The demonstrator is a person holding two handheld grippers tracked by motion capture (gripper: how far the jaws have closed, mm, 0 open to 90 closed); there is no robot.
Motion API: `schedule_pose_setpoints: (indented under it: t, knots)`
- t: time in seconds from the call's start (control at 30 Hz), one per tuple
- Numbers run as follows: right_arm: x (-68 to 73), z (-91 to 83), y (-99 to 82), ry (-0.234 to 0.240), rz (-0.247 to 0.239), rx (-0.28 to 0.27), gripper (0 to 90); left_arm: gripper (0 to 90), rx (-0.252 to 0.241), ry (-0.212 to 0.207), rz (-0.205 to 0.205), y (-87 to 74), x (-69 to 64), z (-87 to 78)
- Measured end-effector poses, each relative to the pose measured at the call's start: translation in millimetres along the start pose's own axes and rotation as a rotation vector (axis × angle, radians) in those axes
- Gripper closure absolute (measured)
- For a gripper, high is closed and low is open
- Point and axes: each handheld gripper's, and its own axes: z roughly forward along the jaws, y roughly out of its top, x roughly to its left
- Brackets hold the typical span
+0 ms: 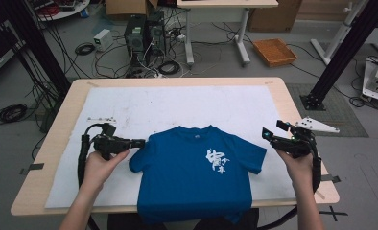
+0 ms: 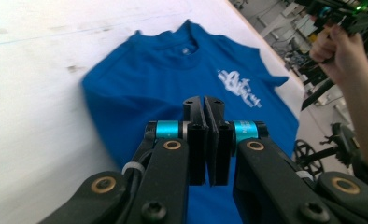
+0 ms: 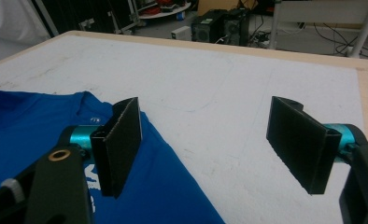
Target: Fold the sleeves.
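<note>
A blue T-shirt [image 1: 192, 167] with white lettering lies face up on the white mat [image 1: 177, 103], its hem hanging over the near table edge. My left gripper [image 1: 138, 143] lies level at the shirt's left sleeve, pointing right. In the left gripper view its jaws [image 2: 204, 101] are pressed together above the T-shirt [image 2: 140, 88], and I see no cloth between them. My right gripper [image 1: 272, 129] hovers just off the right sleeve, open. In the right gripper view its pads [image 3: 205, 112] stand wide apart over bare mat, with the T-shirt [image 3: 32, 126] to their left.
A row of small metal bits [image 1: 100, 119] lies on the mat's left part. The wooden table [image 1: 292, 96] borders the mat. Computers [image 1: 144, 33], cables and an orange crate [image 1: 274, 51] sit on the floor beyond. The other hand [image 2: 341, 46] holds its gripper at the upper right of the left gripper view.
</note>
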Motion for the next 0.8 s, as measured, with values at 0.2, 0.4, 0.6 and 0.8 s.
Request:
schedule_pose_setpoints:
  t: [0.2, 0.4, 0.6, 0.8]
  knots:
    - [-0.4, -0.4, -0.1, -0.004, 0.0, -0.001, 26.3, 87.7, -0.036, -0.052, -0.063, 5.4, -10.1, 29.8]
    - [-0.9, -1.3, -0.6, -0.015, -0.003, 0.001, 26.4, 87.8, -0.043, -0.06, -0.097, 7.2, -15.2, 64.6]
    - [-2.3, -0.8, -1.8, -0.021, -0.001, 0.007, 26.5, 87.7, -0.029, -0.014, -0.089, 6.9, -16.3, 91.8]
    - [-4.3, -0.9, -3.3, -0.032, -0.005, 0.015, 26.5, 69.2, -0.058, -0.01, -0.037, 5.2, -15.3, 100.2]
